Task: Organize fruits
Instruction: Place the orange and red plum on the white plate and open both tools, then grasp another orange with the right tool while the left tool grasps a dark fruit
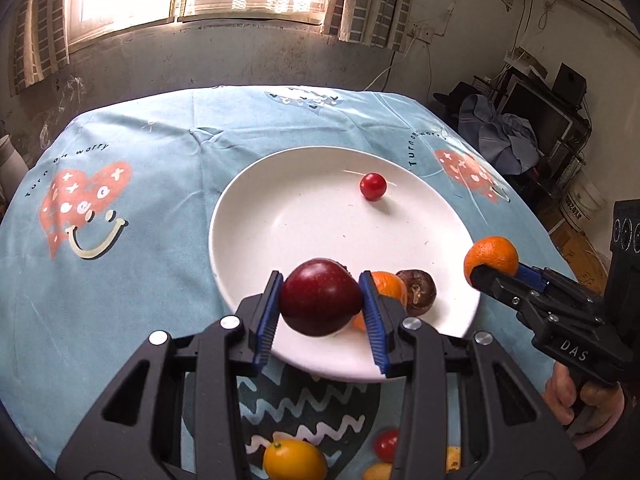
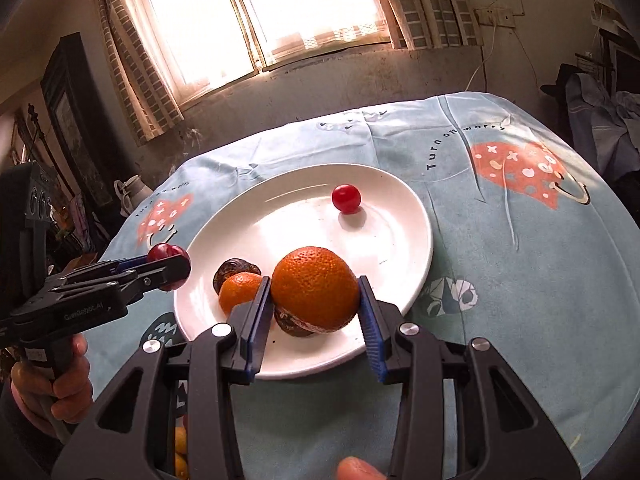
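Fruit is gripped in both tools: the left gripper (image 1: 321, 300) is clamped on a dark red plum (image 1: 320, 296), blue pads pressed against its two sides, and the right gripper (image 2: 316, 294) is clamped the same way on a large orange (image 2: 315, 288). Both fruits hang above the near part of a white plate (image 1: 280, 216) that sits on a light blue tablecloth (image 1: 140, 184) printed with pink hearts.

On the plate, a cherry tomato (image 1: 373, 186) lies alone toward the far side, well apart from the rest. Near the front rim sit a smaller orange (image 2: 240, 290) and a dark brown wrinkled fruit (image 1: 418, 290), just beside each other. In the right wrist view another dark fruit (image 2: 294, 324) lies directly under the held orange, partly hidden by it.

Only the left wrist view shows the cloth in front of the plate, where a yellow citrus fruit (image 1: 294, 460) and a second small tomato (image 1: 386, 444) lie between that gripper's arms, with more yellow fruit cut off at the bottom edge. It also shows the other tool from the side, over the plate's right rim, with a hand (image 1: 580, 400) on its handle. The right wrist view shows the plum-holding tool at the plate's left rim and a fingertip (image 2: 356, 470) at the bottom edge.
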